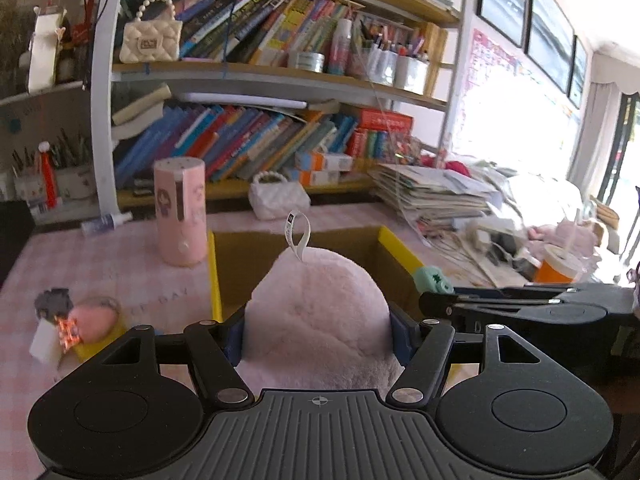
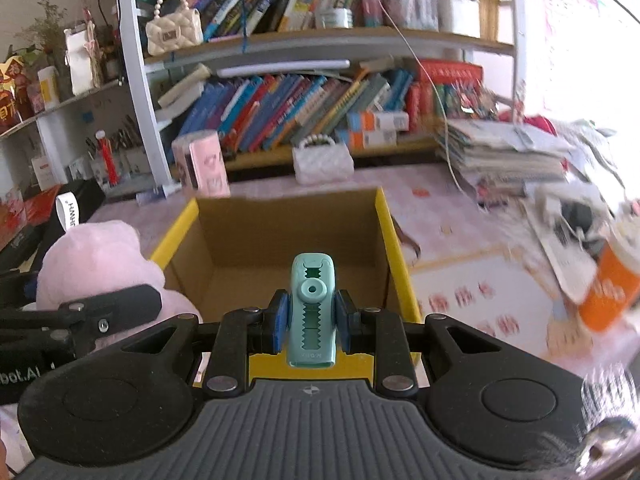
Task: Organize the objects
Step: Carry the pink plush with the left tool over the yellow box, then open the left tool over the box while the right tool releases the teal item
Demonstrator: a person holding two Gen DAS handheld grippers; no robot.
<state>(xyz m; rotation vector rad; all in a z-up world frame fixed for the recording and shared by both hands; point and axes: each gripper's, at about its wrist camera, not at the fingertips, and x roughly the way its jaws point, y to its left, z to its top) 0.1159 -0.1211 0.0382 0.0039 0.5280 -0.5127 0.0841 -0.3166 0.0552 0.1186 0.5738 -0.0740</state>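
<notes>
The left gripper clasps a pink plush toy at the near edge of an open yellow cardboard box on the pink checked counter. Just to its right, the right gripper grips a mint-green clip upright over the box's near rim.

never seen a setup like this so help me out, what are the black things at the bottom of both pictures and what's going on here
Those black things are two hand-held grasping tools, one in each of a person's hands, each with a camera looking forward along its fingers. One picture comes from each tool.

The left tool is closed on a pink plush toy. The right tool is closed on a small mint-green plastic clip-like item. Both are held at an open, empty cardboard box with yellow edges on a pink checked table.

Also on the table: a pink cylinder, a small white purse, a paper stack and an orange cup.
</notes>
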